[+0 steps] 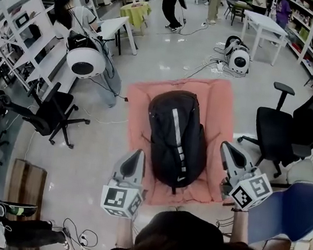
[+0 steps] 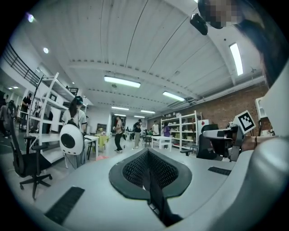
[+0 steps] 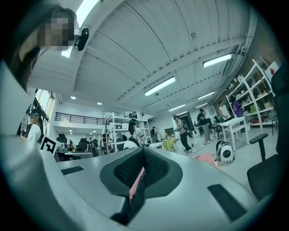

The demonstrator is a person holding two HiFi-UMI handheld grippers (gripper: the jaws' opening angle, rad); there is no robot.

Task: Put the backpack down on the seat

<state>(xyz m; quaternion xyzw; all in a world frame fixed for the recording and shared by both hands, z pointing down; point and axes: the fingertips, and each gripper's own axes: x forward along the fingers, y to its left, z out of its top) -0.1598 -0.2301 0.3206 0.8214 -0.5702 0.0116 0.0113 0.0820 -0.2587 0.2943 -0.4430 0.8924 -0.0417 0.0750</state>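
Observation:
A black backpack with a pale stripe lies flat along the pink seat cushion on the floor, seen in the head view. My left gripper hovers at the cushion's near left corner, beside the pack's lower end. It is shut and empty. My right gripper hangs over the cushion's near right edge, also shut with nothing in it. Neither touches the pack. In the left gripper view the left gripper points out across the room. In the right gripper view the right gripper points the same way, with the pink seat cushion low on the right.
Black office chairs stand left and right of the cushion. A white round pod sits by a desk at upper left, another beyond the cushion. Cables trail over the floor. A white table, shelves and people fill the back.

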